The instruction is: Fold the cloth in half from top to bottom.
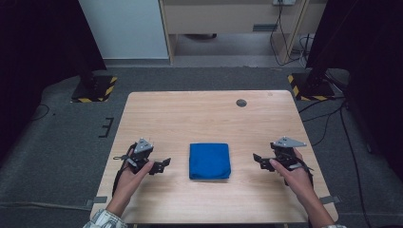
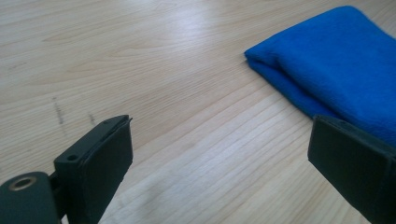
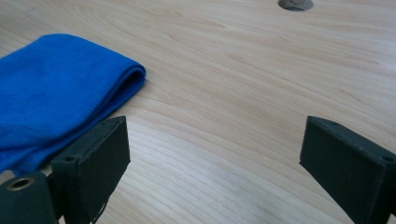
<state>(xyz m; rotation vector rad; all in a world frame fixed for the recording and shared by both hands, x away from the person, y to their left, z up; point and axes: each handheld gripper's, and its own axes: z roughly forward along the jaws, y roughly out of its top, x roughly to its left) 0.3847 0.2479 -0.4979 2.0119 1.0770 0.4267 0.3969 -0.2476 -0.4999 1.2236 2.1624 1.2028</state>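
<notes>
No readable text, labels, brands or numbers appear on anything in these views. The only sign-like markings are yellow-and-black hazard stripes on two dark stand bases on the floor: one base [image 1: 94, 89] beyond the far left corner of the wooden table [image 1: 190, 118], the other base [image 1: 311, 86] beyond its far right corner. They carry no words.

Soft, even overhead light brightens the bench [image 1: 209, 118]; dark surroundings frame it. A pale sheen lies ahead of each tool, whose near jaws blur slightly. Shadows are faint.
</notes>
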